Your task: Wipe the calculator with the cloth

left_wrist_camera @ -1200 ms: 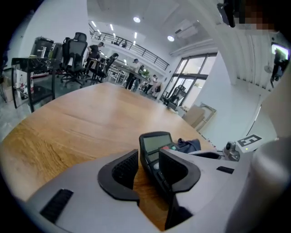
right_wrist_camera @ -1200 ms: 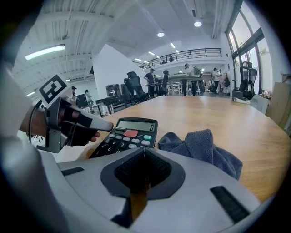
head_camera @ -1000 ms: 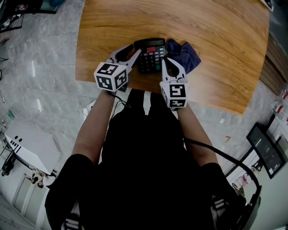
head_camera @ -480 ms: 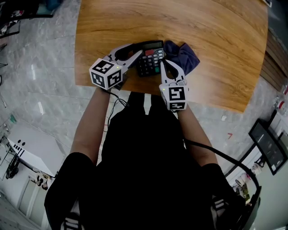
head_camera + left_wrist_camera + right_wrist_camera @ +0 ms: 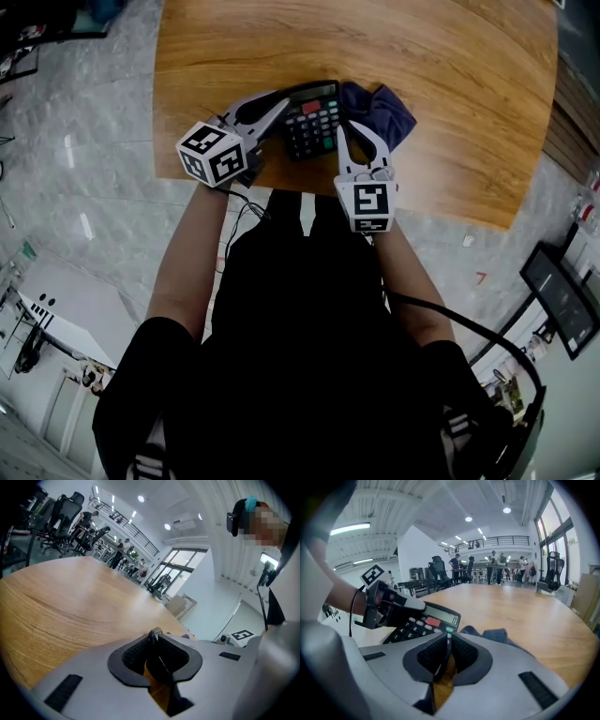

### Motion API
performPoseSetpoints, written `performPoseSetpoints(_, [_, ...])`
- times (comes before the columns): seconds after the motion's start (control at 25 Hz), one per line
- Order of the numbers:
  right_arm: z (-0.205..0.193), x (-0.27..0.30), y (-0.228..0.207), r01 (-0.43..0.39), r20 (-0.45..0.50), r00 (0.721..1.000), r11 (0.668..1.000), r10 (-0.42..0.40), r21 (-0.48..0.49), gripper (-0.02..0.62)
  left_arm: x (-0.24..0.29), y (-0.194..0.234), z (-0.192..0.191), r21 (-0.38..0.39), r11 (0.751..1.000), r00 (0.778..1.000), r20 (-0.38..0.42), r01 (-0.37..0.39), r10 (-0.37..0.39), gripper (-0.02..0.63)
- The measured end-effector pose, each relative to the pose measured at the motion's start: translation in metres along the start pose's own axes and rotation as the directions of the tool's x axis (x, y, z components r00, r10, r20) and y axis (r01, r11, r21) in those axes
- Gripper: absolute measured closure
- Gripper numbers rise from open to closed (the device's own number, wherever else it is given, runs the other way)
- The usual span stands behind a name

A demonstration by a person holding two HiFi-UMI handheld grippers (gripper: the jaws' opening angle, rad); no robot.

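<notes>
Inspection at the wooden counter point(image 5: 450, 75): the calculator point(image 5: 314, 120) lies flat, keys up, close to the near edge, directly ahead of the person, with its display at the far end and a red key just below the display. The cloth point(image 5: 384, 111), dark blue and crumpled into a heap, lies on the counter touching the calculator's right side, level with its upper half. The left gripper point(image 5: 278, 100) comes in from the calculator's left at a slant and reaches its upper left corner. Its jaws have just been closing, and its own view shows the pads drawn close with a thin dark edge between them. The right gripper view shows one white finger lying across the corner of the display, so this gripper is clamped on the calculator. The right gripper point(image 5: 351, 127) stands just right of the calculator's lower half, its tips at the seam between calculator and cloth. Its pads are pressed together, with nothing visible between them, and the cloth lies just beyond and to the right of its tips. Each gripper's marker cube point(image 5: 211, 155) sits nearer the person than the calculator, at the counter's edge. Pale marbled floor point(image 5: 94, 141) lies to the left of the counter.
</notes>
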State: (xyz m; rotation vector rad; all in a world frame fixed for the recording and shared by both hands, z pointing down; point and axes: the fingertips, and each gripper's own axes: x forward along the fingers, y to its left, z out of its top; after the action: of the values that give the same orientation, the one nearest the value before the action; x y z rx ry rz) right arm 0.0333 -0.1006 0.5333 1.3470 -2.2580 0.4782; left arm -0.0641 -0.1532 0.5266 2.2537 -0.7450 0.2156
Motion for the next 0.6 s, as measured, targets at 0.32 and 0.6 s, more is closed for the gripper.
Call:
performPoseSetpoints(0.32, [0.008,-0.028,-0.061,0.210,-0.018,0.978,0.977,-0.210,0.024,0.442,-0.006,-0.003,0.005,-0.092,0.996,0.997,0.082,0.006,0.001,0.545])
performPoseSetpoints(0.6, [-0.038,0.000,-0.082,0.199,-0.262,0.946,0.980,-0.190,0.008,0.391,-0.007,-0.014,0.008,-0.136,0.990,0.993,0.115,0.028,-0.012,0.545])
